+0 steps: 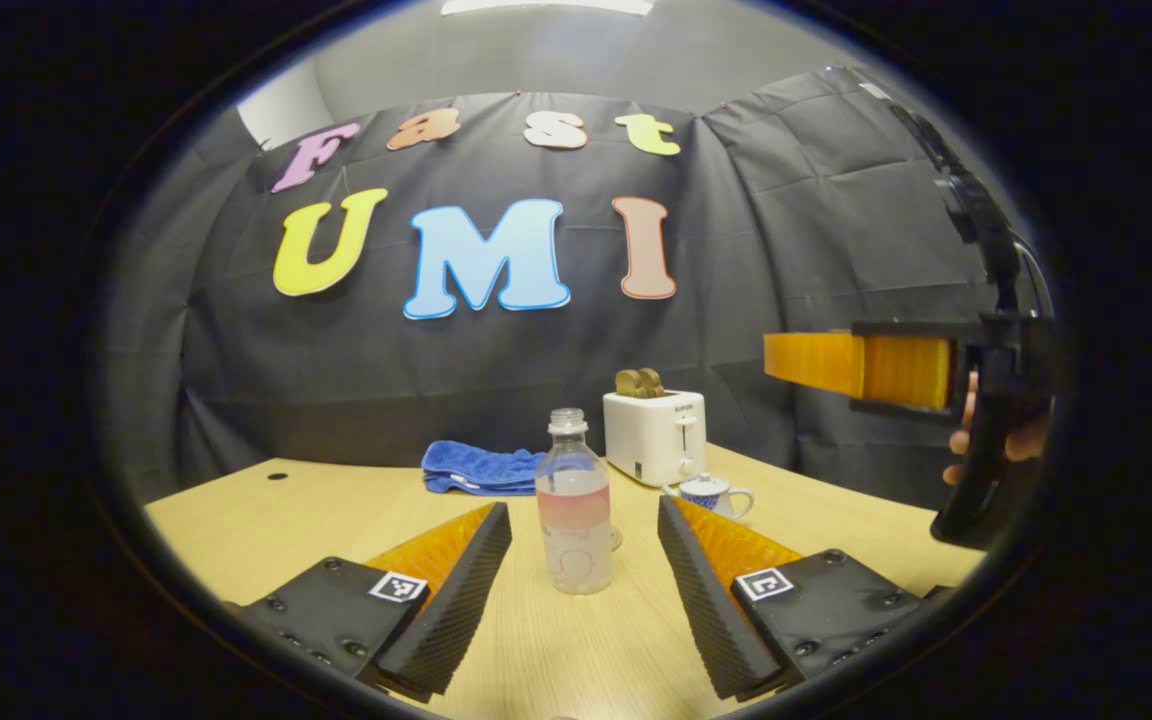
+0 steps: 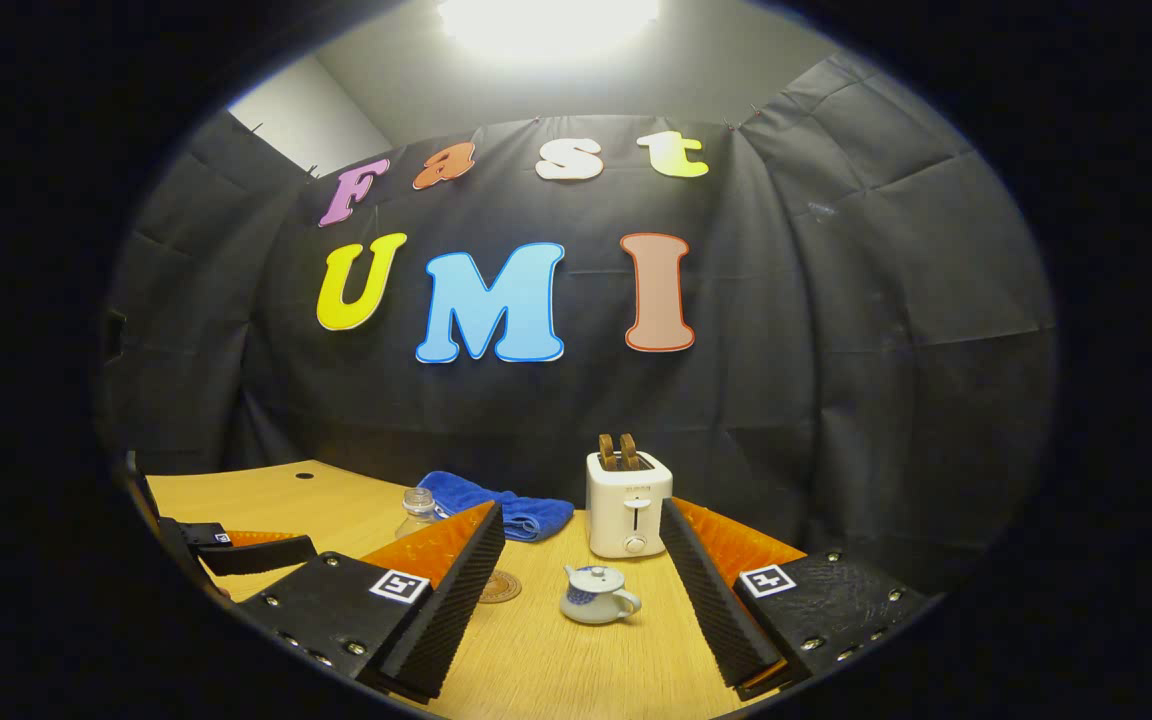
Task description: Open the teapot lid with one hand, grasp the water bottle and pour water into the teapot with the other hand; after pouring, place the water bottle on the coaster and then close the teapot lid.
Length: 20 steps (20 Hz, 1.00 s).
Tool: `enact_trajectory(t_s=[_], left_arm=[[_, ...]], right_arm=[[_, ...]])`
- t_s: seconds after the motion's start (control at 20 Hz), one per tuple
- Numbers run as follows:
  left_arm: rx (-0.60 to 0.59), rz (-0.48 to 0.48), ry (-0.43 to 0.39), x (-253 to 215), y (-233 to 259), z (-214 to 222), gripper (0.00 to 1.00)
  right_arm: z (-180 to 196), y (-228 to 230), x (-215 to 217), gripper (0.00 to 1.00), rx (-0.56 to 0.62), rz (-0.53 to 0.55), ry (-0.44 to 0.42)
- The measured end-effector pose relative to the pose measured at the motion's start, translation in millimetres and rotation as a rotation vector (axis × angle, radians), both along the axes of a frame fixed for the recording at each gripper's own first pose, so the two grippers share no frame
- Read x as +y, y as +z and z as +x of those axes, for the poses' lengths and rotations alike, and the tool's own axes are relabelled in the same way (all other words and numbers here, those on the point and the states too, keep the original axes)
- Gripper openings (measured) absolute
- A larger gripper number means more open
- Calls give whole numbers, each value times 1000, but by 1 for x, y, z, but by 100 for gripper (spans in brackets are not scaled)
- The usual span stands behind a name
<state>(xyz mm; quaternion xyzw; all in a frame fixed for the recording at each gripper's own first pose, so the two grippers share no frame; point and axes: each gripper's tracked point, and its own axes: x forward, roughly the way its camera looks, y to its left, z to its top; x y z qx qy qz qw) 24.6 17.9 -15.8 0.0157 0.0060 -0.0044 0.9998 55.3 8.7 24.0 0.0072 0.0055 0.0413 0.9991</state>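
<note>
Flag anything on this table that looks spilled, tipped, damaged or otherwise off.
Nothing stands out. The water bottle stands upright with no cap, the teapot sits upright with its lid on, and the table shows no spill. The blue towel lies loosely bunched beside the toaster.

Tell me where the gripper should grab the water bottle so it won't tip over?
Probably around the straight middle of the water bottle, below its narrowing shoulder. It stands upright and uncapped on the table, so come in level from the front, one finger on each side. The left gripper is already open and lined up with it.
</note>
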Motion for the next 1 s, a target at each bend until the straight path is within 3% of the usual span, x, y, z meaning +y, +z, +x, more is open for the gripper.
enact_trajectory(t_s=[0.4, 0.7, 1.0], left_arm=[[86, -39, 10, 5, -41, 58, 100], [118, -4, 0, 5, -55, 93, 100], [153, -17, -34, 5, -71, 122, 100]], right_arm=[[76, -5, 2, 97, -60, 3, 33], [132, -62, -2, 97, 18, 68, -13], [161, -132, -5, 95, 164, 72, -45]])
